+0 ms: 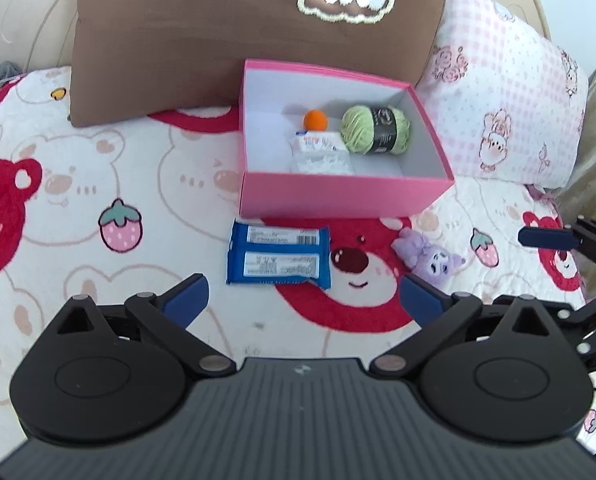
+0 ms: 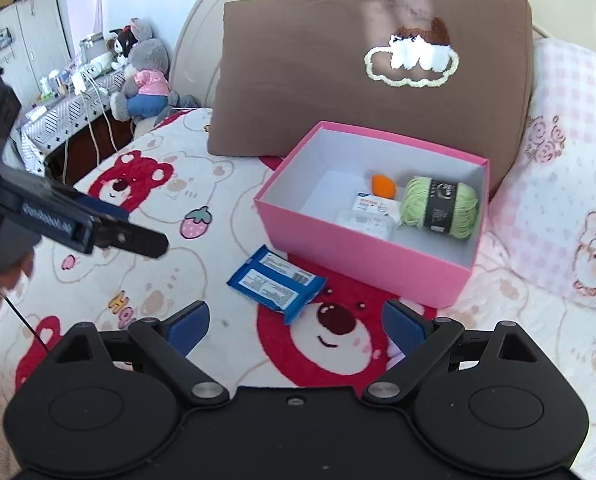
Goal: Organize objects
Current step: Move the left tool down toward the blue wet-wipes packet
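A pink box (image 1: 338,197) stands open on the bear-print bedspread. In it lie a green yarn ball (image 1: 376,130), a small orange ball (image 1: 316,119) and white packets (image 1: 318,146). Just in front of the box a blue snack pack (image 1: 278,256) lies flat, and a small purple plush (image 1: 428,254) sits to its right. My left gripper (image 1: 302,296) hovers open just short of the pack, with nothing between its pads. My right gripper (image 2: 295,326) is open and empty too, near the blue snack pack (image 2: 275,282) and the pink box (image 2: 362,258).
A brown pillow (image 1: 257,40) leans on the headboard right behind the box, and a pink checked pillow (image 1: 506,100) lies to its right. Left of the bed is a cluttered side table with plush toys (image 2: 145,76). The left gripper's body (image 2: 69,220) reaches in from the left.
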A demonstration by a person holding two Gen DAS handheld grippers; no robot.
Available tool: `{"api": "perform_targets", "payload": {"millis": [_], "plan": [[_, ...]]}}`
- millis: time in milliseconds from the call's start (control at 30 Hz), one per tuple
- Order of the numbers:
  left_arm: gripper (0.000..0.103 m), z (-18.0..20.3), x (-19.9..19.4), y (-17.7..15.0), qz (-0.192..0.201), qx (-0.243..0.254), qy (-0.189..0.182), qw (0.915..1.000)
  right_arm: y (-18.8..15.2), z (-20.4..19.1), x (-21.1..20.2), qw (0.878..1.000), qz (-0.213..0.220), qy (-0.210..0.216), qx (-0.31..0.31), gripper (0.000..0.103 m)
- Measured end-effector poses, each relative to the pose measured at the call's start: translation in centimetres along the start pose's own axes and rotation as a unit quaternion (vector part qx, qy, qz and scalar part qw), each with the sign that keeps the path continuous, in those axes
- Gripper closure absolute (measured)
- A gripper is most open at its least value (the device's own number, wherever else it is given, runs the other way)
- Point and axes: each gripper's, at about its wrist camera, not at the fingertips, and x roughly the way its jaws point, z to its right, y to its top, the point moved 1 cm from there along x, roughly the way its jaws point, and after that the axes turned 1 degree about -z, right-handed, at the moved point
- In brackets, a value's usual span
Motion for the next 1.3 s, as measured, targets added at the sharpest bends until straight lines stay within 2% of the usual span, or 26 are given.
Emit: {"api": "perform_targets", "payload": {"millis": [100, 200, 333, 567, 733, 800, 933, 1000, 1300], "plan": [[0.000, -0.7, 0.5, -0.5, -0.010, -0.011, 0.015, 0.9998, -0.1, -0.7, 0.5, 1.000, 0.003, 0.012, -0.011, 0.008], [0.000, -2.0, 0.6, -1.1, -0.009, -0.031, -0.005, 0.9995, 0.0, -1.3, 1.2, 0.999, 0.001, 0.028, -0.017, 0.008], [0.000, -2.9, 1.0, -1.8, -0.005, -0.021, 0.005, 0.9997, 0.0, -2.0, 2.7, 0.998, -0.003, 0.049, -0.029, 0.009], [0.002, -6.3, 3.4, -2.6, -0.011, -0.074, -0.018, 0.9971, 0.1, -1.9, 5.8, 0.997, -0.021, 0.075, -0.003, 0.011], [0.002, -8.0, 5.2, -3.3, 0.009, -0.080, -0.032, 0.9963, 0.2, -1.1, 7.3, 0.998, -0.027, 0.060, 0.003, 0.011], [0.002, -8.2, 5.7, -3.5, 0.034, -0.069, -0.014, 0.9969, 0.3, -0.6, 7.7, 0.998, -0.020, 0.052, 0.010, 0.011], [0.002, -9.2, 7.1, -3.2, 0.038, -0.091, -0.040, 0.9943, 0.4, 0.4, 8.9, 0.998, -0.022, 0.047, 0.039, 0.011], [0.002, -9.4, 7.8, -3.1, 0.039, -0.098, -0.050, 0.9932, 0.3, 0.8, 9.7, 0.998, -0.027, 0.028, 0.050, 0.012], [0.003, -8.1, 12.2, -1.6, 0.040, -0.077, -0.061, 0.9944, -0.1, 2.2, 13.1, 0.995, -0.041, 0.036, 0.085, 0.016]]}}
